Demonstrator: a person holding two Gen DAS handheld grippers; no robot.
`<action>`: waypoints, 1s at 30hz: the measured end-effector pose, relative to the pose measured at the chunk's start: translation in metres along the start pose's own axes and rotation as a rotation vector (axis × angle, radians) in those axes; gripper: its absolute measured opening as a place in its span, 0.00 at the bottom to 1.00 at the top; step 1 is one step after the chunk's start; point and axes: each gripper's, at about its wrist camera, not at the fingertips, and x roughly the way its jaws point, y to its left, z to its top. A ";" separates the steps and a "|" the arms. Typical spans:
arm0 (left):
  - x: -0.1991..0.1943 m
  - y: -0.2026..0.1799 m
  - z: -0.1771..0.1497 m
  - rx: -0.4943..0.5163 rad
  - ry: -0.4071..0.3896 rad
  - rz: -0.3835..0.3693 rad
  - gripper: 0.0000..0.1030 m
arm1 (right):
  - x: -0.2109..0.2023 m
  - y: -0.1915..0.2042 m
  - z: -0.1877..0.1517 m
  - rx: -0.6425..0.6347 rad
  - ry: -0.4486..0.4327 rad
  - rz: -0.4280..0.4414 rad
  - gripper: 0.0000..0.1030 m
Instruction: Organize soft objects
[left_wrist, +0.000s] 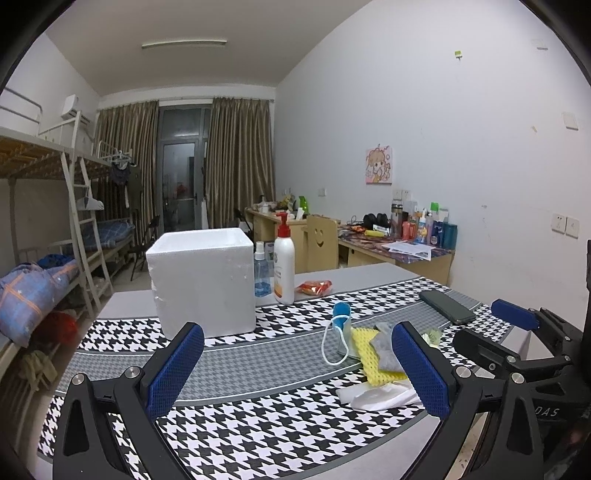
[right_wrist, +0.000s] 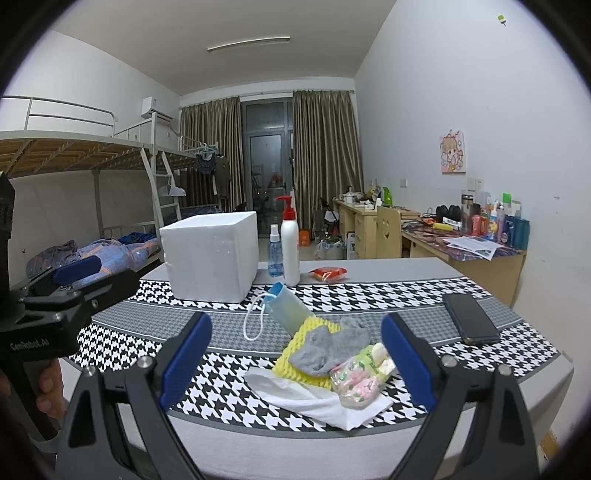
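A pile of soft things lies near the table's front edge: a grey sock on a yellow sponge, a face mask with white loops, white tissue and a clear bag of marshmallows. The same sock, sponge, mask and tissue show in the left wrist view. A white foam box stands behind them. My right gripper is open just in front of the pile. My left gripper is open, left of the pile.
A lotion pump bottle, a blue spray bottle and a red snack packet stand behind the pile. A black phone lies at the right. The houndstooth cloth covers the table. A hand holds the left gripper.
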 end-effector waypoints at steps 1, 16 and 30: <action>0.001 0.000 0.000 0.000 0.002 -0.001 0.99 | 0.000 0.000 0.000 0.001 0.000 -0.001 0.93; 0.023 -0.007 -0.004 0.015 0.065 -0.033 0.99 | 0.018 -0.017 -0.005 0.028 0.049 -0.028 0.93; 0.065 -0.020 -0.019 0.026 0.205 -0.125 0.99 | 0.040 -0.043 -0.020 0.068 0.137 -0.075 0.93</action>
